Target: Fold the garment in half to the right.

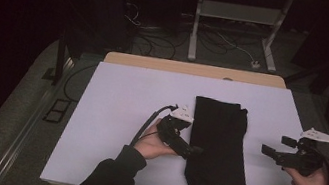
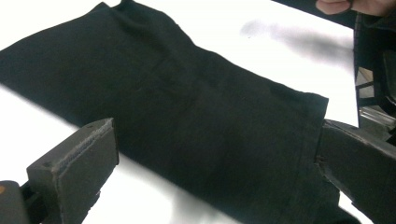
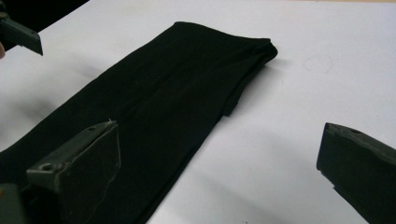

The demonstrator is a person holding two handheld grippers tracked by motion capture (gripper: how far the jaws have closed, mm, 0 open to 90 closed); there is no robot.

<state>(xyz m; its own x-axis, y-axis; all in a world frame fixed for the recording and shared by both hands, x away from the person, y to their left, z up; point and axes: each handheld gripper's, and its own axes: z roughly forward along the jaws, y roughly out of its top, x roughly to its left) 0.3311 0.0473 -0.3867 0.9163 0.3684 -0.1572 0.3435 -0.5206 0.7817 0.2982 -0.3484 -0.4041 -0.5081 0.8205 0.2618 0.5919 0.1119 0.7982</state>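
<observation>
At the near edge of the white table (image 1: pixel 113 114), the person's two sleeved forearms enter from below, each hand holding a gripper. The left gripper (image 1: pixel 191 151) sits at the left long edge of the black folded cloth (image 1: pixel 217 142), its tips at or just over that edge; its own view shows both jaws spread wide, one over bare table and the other over the cloth (image 2: pixel 187 121), nothing pinched between them. The right gripper (image 1: pixel 272 150) is held just off the cloth's right side, apart from it, jaws likewise open and empty, with the cloth (image 3: pixel 177 93) lying ahead. The cloth lies flat at mid-table, long axis running away from the person. Beyond the table stands a metal frame (image 1: pixel 238 18) amid floor cables (image 1: pixel 156 40).
</observation>
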